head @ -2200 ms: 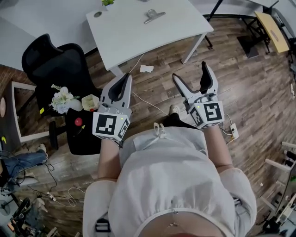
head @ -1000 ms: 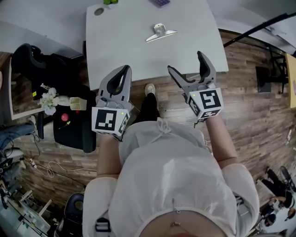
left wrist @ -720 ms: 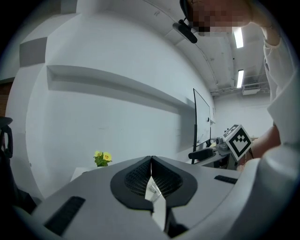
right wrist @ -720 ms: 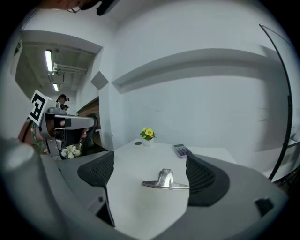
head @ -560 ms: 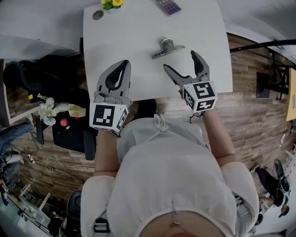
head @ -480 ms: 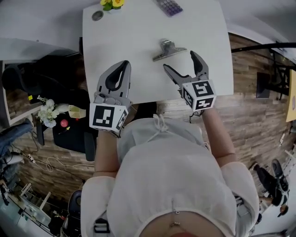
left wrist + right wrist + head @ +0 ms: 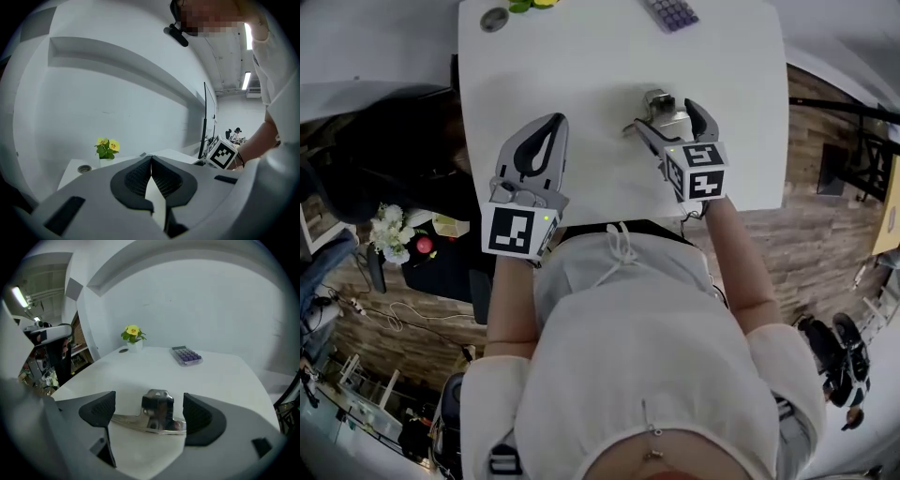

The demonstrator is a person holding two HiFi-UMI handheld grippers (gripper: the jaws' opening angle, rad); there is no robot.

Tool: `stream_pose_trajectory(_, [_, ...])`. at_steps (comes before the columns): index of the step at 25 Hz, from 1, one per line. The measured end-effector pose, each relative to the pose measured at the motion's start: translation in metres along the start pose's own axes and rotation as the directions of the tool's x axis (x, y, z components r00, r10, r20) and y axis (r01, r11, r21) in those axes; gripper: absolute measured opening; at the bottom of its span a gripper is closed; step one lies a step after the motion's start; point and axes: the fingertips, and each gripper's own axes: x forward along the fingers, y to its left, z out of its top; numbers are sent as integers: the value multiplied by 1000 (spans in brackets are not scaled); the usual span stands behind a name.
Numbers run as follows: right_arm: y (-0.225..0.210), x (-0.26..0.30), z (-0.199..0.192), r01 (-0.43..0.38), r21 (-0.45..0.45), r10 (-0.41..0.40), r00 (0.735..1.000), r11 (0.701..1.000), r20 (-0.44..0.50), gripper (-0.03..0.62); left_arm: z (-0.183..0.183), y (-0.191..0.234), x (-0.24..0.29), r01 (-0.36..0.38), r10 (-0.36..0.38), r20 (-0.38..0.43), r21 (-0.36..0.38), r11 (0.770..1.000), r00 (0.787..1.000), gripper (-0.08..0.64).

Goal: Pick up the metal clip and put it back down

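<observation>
A shiny metal clip lies on the white table, its handle pointing away from me. My right gripper is open, and the clip sits between its two jaws without either pad touching it. In the head view the right gripper reaches over the table's right middle. My left gripper hovers over the table's left part, jaws together and empty. In the left gripper view its pads meet at the tips.
A small pot of yellow flowers and a round grommet are at the table's far left. A purple-keyed calculator lies at the far edge. A black chair and floor clutter stand left of the table.
The person has stepped up to the table. The right gripper moved forward until its open jaws came around the clip. The left gripper stayed shut and moved along over the table.
</observation>
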Motion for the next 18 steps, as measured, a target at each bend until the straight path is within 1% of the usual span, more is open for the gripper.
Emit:
stream_pose_trajectory(1, [-2,7,-3,11,2,-11,1000,1000,-21,455,-4,3,3,0,0,-6,-4,1000,1000,18])
stream_pose_trajectory(4, [-9,21,-11,49,9,-48,995,999,-84,409,-5,12,13,-1,1,21,-32,999,1000,18])
stream_pose_trajectory(7, [-10,31,-22,75,28,-71,987,997,-148,366,-15,19,16,11,-11,-9,-36,999,1000,18])
stream_pose_trajectory(10, [-13,34,-30,106,52,-94,977,993,-193,308,-16,22,21,15,-15,-2,-41,999,1000,18])
stream_pose_trajectory(13, [-14,36,-31,115,59,-100,971,992,-216,301,-25,23,20,24,-27,-67,-34,999,997,18])
stream_pose_trajectory(18, [-16,36,-32,116,63,-98,965,991,-242,295,-22,22,22,20,-23,-71,-33,999,997,18])
